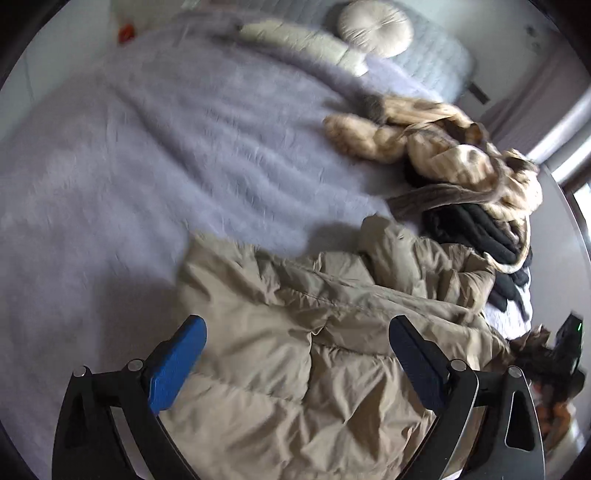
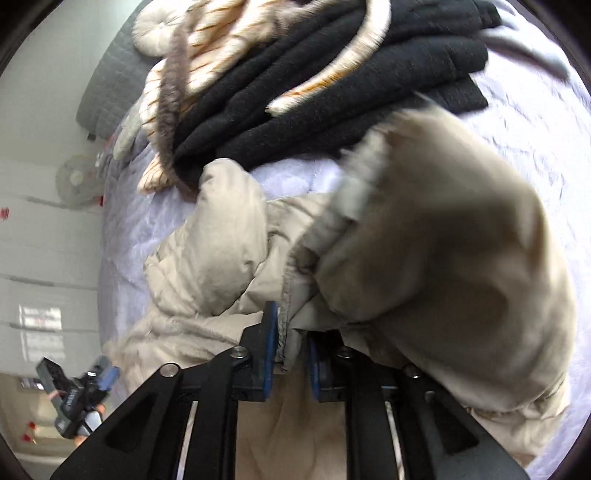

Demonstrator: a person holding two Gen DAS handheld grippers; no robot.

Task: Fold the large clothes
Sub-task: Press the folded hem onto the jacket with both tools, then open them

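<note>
The left gripper (image 1: pixel 297 363) hovers low over the beige puffer jacket (image 1: pixel 295 350), its two blue fingers (image 1: pixel 177 365) spread wide with quilted fabric lying between and beneath them, nothing pinched. The right gripper (image 2: pixel 290 354) points forward over the same beige puffer jacket (image 2: pixel 424 277), its fingers drawn close together and clamping a seamed edge of the fabric, so that a puffy fold bulges up just beyond the tips. The jacket lies crumpled on the lavender fleece blanket (image 1: pixel 166 129) that covers the bed, at its near edge. The left wrist view alone shows the wide stretch of blanket, a round cream cushion (image 1: pixel 375 27) by the grey headboard, and a tan fur coat (image 1: pixel 443 147) heaped beside black clothing (image 1: pixel 476 229). The right wrist view shows that black clothing (image 2: pixel 332 92) close up, touching the jacket's far end, and a standing fan (image 2: pixel 75 179) by the wall. Each view catches the other gripper small at its lower corner.
</note>
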